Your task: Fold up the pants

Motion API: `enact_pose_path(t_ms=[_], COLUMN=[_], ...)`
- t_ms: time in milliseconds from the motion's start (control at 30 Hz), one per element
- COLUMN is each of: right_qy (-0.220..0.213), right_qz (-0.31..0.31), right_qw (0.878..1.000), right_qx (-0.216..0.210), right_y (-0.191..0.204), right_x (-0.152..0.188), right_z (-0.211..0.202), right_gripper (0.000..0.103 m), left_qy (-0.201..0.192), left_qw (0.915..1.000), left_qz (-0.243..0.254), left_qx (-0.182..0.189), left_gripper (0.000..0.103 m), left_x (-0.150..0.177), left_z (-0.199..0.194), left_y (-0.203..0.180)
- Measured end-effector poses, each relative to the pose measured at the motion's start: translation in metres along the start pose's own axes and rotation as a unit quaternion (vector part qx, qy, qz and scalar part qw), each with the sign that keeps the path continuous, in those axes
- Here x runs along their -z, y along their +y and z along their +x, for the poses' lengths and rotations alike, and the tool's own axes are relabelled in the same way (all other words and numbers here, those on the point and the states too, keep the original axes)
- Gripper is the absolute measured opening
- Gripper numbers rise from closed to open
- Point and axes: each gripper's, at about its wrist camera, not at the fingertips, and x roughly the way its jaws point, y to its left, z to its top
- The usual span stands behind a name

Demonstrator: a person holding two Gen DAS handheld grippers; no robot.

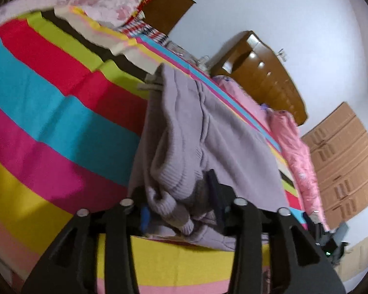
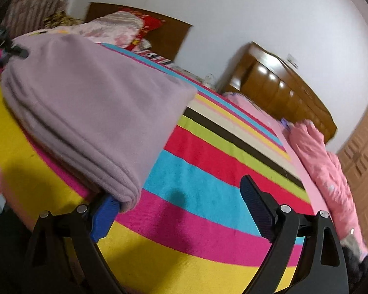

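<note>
We see a bed under a striped blanket (image 2: pixel 203 171), flat woven bands of yellow, magenta, cyan, red and lime. Left, lilac fleece pants (image 1: pixel 196 132) lie folded on it, soft, with ribbed cuffs bunched up. The left gripper (image 1: pixel 181 201) has fingers part-open, cuff fabric between them; whether they pinch it, we cannot tell. The right gripper (image 2: pixel 181 208) has fingers wide apart, holding nothing, its blue finger (image 2: pixel 103 218) touching the pants' folded edge. Right: a fluffy pink garment (image 2: pixel 323 161), a glossy wooden headboard (image 2: pixel 287 90), a white wall (image 2: pixel 257 12).

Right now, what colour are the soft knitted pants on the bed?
Pale lilac pants, clearest in the right wrist view.
</note>
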Motion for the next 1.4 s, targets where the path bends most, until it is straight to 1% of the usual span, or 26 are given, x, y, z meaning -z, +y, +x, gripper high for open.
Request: enact_pose_path(t_ms=[33, 67, 133, 167, 267, 333, 400, 433, 467, 533, 567, 633, 700, 767, 900, 967, 1000, 1033, 1133, 1200, 1233, 1267, 1300, 1333, 1367, 1400], right_qy=[-0.004, -0.013, -0.026, -0.032, -0.066, -0.079, -0.070, -0.053, -0.040, 0.018, 0.033, 0.011, 0.003, 0.009, 0.018, 0.018, 0.012, 0.003, -0.003, 0.028, 0.044, 0.066, 0.077, 0.071, 0.073, 0.071], right_qz=[-0.003, 0.003, 0.031, 0.047, 0.118, 0.140, 0.148, 0.145, 0.137, 0.094, 0.078, 0.049, 0.049, 0.058, 0.045, 0.049, 0.057, 0.063, 0.059, 0.064, 0.064, 0.059, 0.049, 0.059, 0.084, 0.102], right_qw=[1.000, 0.998, 0.987, 0.981, 0.955, 0.944, 0.922, 0.915, 0.915, 0.903, 0.903, 0.915, 0.911, 0.905, 0.906, 0.896, 0.885, 0.882, 0.893, 0.872, 0.867, 0.871, 0.869, 0.862, 0.862, 0.868], right_qx=[-0.014, -0.069, -0.154, -0.183, -0.262, -0.287, -0.350, -0.372, -0.378, -0.418, -0.420, -0.401, -0.410, -0.421, -0.420, -0.441, -0.462, -0.467, -0.447, -0.485, -0.492, -0.483, -0.486, -0.498, -0.495, -0.481], right_y=[-0.001, -0.007, -0.019, -0.024, -0.044, -0.046, -0.036, -0.025, -0.016, 0.016, 0.027, 0.038, 0.037, 0.036, 0.035, 0.024, 0.015, 0.007, -0.007, -0.008, -0.005, -0.003, -0.002, -0.009, -0.019, -0.028], right_x=[0.001, 0.002, 0.003, 0.002, -0.024, -0.047, -0.074, -0.084, -0.089, -0.091, -0.087, -0.076, -0.073, -0.074, -0.078, -0.082, -0.089, -0.098, -0.122, -0.132, -0.132, -0.131, -0.131, -0.133, -0.137, -0.141], right_z=[-0.005, -0.014, -0.028, -0.034, -0.037, -0.028, -0.008, 0.004, 0.011, 0.028, 0.032, 0.027, 0.026, 0.028, 0.024, 0.022, 0.022, 0.027, 0.044, 0.075, 0.087, 0.103, 0.118, 0.120, 0.122, 0.122], right_gripper=[0.088, 0.088, 0.088, 0.088, 0.088, 0.088, 0.088, 0.086, 0.086, 0.086, 0.086, 0.087, 0.088, 0.088, 0.090, 0.090, 0.090, 0.090, 0.090, 0.090, 0.090, 0.089, 0.088, 0.087, 0.087, 0.088], left_qy=[-0.010, -0.034, -0.083, -0.099, -0.120, -0.111, -0.083, -0.049, -0.022, 0.036, 0.050, 0.053, 0.059, 0.060, 0.055, 0.049, 0.046, 0.044, 0.042, 0.041, 0.040, 0.040, 0.039, 0.038, 0.037, 0.037], left_qw=[0.9995, 0.9971, 0.9891, 0.9870, 0.9847, 0.9811, 0.9802, 0.9828, 0.9854, 0.9870, 0.9853, 0.9860, 0.9913, 0.9915, 0.9918, 0.9904, 0.9898, 0.9896, 0.9896, 0.9899, 0.9897, 0.9894, 0.9891, 0.9888, 0.9889, 0.9891], left_qz=[0.010, 0.020, 0.046, 0.058, 0.102, 0.146, 0.170, 0.171, 0.162, 0.144, 0.146, 0.149, 0.116, 0.113, 0.112, 0.124, 0.129, 0.131, 0.132, 0.130, 0.131, 0.133, 0.135, 0.137, 0.137, 0.136], left_qx=[-0.028, -0.065, -0.113, -0.113, -0.075, -0.061, -0.059, -0.051, -0.048, -0.063, -0.073, -0.054, -0.020, -0.022, -0.026, -0.035, -0.039, -0.041, -0.040, -0.040, -0.041, -0.043, -0.044, -0.045, -0.044, -0.042], left_gripper=[0.053, 0.057, 0.057, 0.059, 0.067, 0.070, 0.070, 0.070, 0.070, 0.069, 0.058, 0.054, 0.050, 0.040, 0.040, 0.040, 0.040, 0.040, 0.040, 0.040, 0.040, 0.040, 0.040, 0.040, 0.040, 0.040], left_x=[-0.001, -0.001, -0.002, -0.004, -0.012, -0.017, -0.020, -0.021, -0.020, -0.009, -0.002, 0.012, 0.011, 0.007, 0.009, 0.012, 0.013, 0.014, 0.015, 0.015, 0.015, 0.016, 0.016, 0.017, 0.017, 0.017], left_z=[-0.006, -0.016, -0.039, -0.049, -0.061, -0.046, -0.023, -0.004, 0.009, 0.030, 0.035, 0.026, 0.018, 0.020, 0.025, 0.025, 0.025, 0.023, 0.024, 0.024, 0.024, 0.023, 0.023, 0.023, 0.022, 0.022], left_y=[-0.007, -0.015, -0.033, -0.043, -0.080, -0.108, -0.121, -0.121, -0.117, -0.101, -0.092, -0.076, -0.061, -0.053, -0.057, -0.063, -0.064, -0.065, -0.065, -0.064, -0.065, -0.066, -0.066, -0.066, -0.065, -0.065])
